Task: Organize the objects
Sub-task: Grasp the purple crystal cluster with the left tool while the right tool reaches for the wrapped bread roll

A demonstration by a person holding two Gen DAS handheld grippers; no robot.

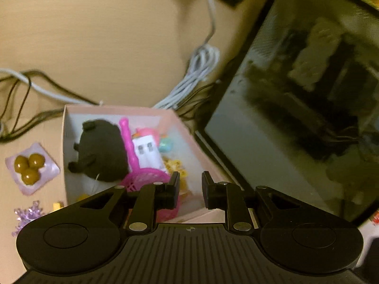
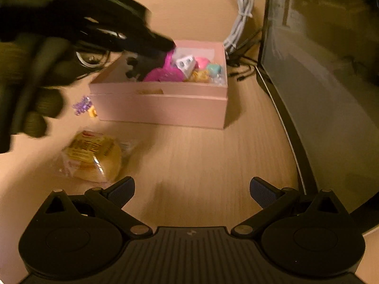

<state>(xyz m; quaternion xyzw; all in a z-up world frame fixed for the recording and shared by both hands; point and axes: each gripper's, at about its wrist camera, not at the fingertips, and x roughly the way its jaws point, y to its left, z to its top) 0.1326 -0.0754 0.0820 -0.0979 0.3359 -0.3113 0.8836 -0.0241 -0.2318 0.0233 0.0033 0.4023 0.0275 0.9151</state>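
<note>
My right tongs (image 2: 191, 189) wide open, empty. Wrapped bun (image 2: 94, 158) on surface (image 2: 213, 161), just ahead, to left, near left finger. My left tongs (image 1: 190, 189) nearly shut, empty, over pink box (image 2: 161, 104).

The right gripper (image 2: 191, 190) hangs wide open and empty over the bench (image 2: 201, 161). A wrapped bun (image 2: 94, 158) lies near its left finger; the pink box (image 2: 161, 105) stands behind.
</note>
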